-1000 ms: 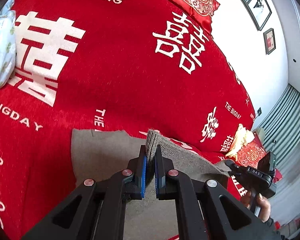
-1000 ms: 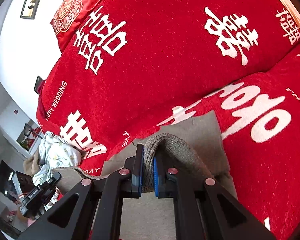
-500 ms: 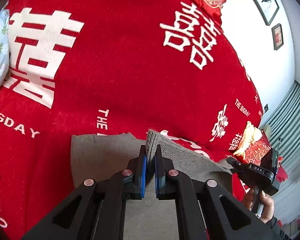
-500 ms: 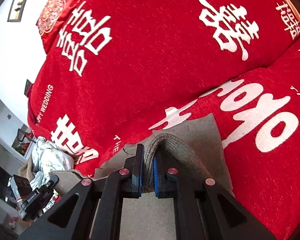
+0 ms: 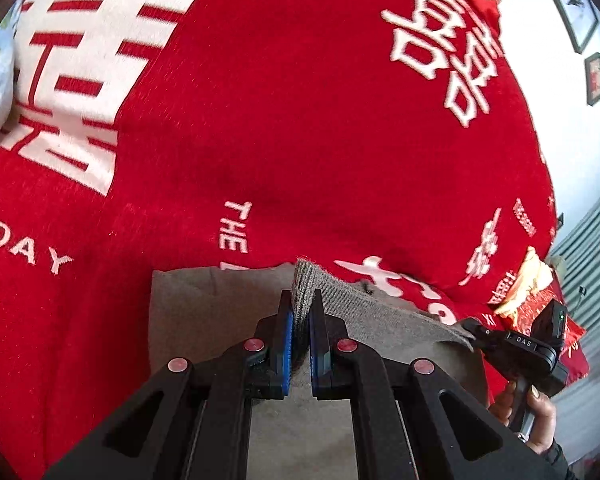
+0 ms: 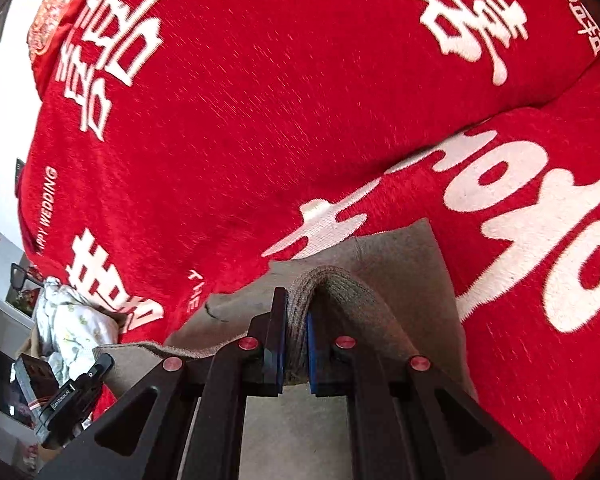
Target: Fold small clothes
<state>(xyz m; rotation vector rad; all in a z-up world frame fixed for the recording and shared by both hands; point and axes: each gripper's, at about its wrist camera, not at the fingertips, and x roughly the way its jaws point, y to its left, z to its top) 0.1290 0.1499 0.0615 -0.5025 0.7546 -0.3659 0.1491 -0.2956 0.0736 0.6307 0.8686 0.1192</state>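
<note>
Since the earlier frames both grippers have come lower and closer to the red sofa cover, so its white letters look bigger, and the printed cushion at the top has almost left the view.

Nearest in the left wrist view, the left gripper [image 5: 300, 308] has its blue pads pressed together on the ribbed hem of the grey-brown knitted garment [image 5: 216, 312], which stands up between them. In the right wrist view, the right gripper [image 6: 296, 312] pinches a thick fold of the same garment [image 6: 396, 264] in the same way. The cloth hangs stretched between the two grippers, and its lower part lies on the red woven sofa cover with white wedding characters [image 5: 284, 128].

Further left lies a pale crumpled cloth with small green flowers [image 6: 68, 320]. Behind the sofa is a white wall with dark framed pictures [image 5: 594, 78].
</note>
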